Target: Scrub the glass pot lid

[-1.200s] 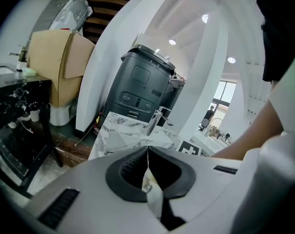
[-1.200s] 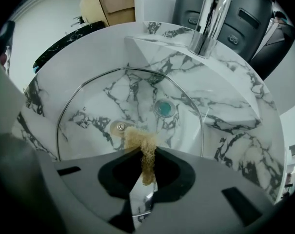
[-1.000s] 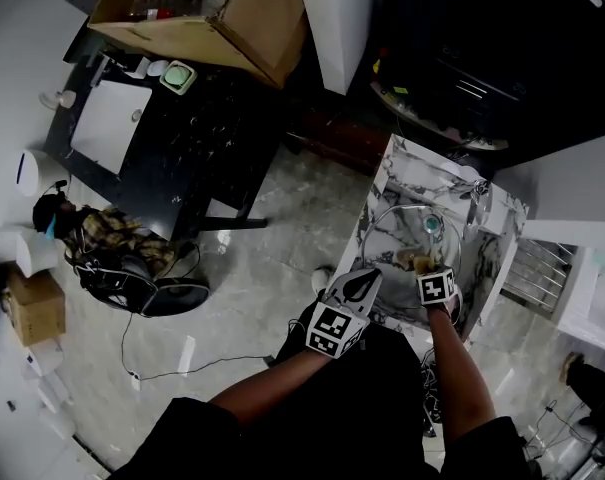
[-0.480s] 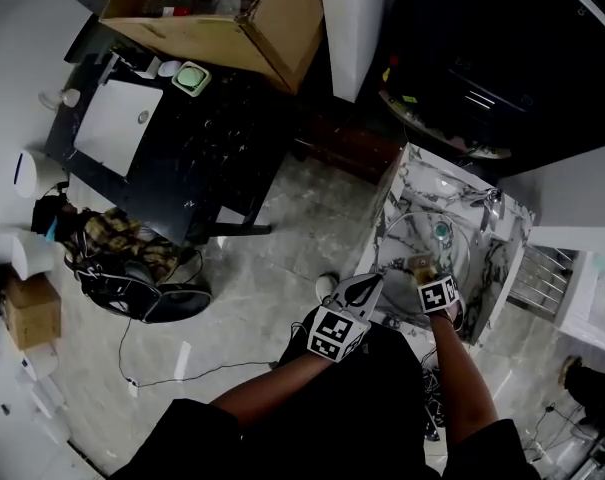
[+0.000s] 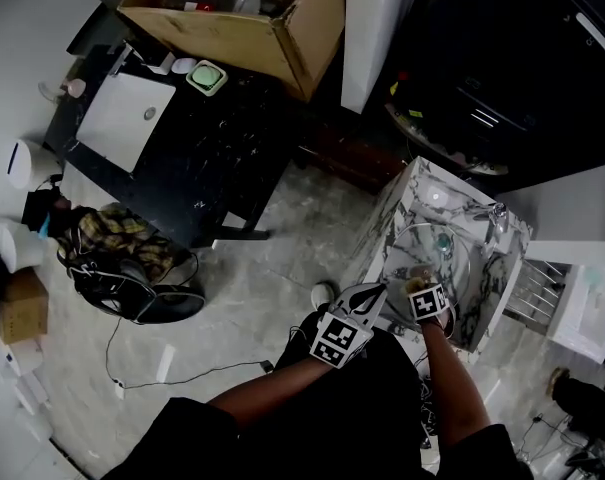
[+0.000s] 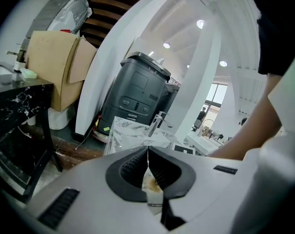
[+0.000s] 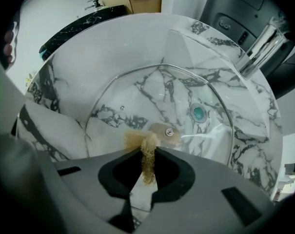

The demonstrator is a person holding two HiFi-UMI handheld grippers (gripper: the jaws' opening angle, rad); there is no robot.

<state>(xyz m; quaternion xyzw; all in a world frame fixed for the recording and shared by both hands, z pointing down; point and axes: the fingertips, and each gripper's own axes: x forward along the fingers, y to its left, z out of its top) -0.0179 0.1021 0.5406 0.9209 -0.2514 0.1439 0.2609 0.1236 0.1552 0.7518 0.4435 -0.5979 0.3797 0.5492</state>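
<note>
The glass pot lid [image 7: 137, 96] leans tilted inside the marble sink [image 5: 482, 268], and shows faintly in the head view as the lid [image 5: 432, 253]. My right gripper [image 7: 147, 152] is shut on a tan scrubber [image 7: 146, 155], whose frayed tip presses on the glass beside the lid's brown centre knob [image 7: 167, 130]. My left gripper [image 6: 148, 152] is shut on the lid's thin rim, with glass [image 6: 132, 130] spreading beyond the jaws. In the head view the left gripper [image 5: 377, 290] and right gripper [image 5: 419, 286] sit close together at the sink's near edge.
A chrome faucet [image 7: 264, 43] stands at the sink's far side, and a green drain plug [image 7: 198, 112] lies behind the lid. A black marble table [image 5: 202, 138], a cardboard box [image 5: 232, 18] and a bag with cables [image 5: 132, 258] are on the left. A grey appliance [image 6: 137, 91] stands beyond the sink.
The head view has drifted, so the room has shifted in frame. My right gripper with the scrubber has slid slightly left across the lid. The left gripper keeps its hold.
</note>
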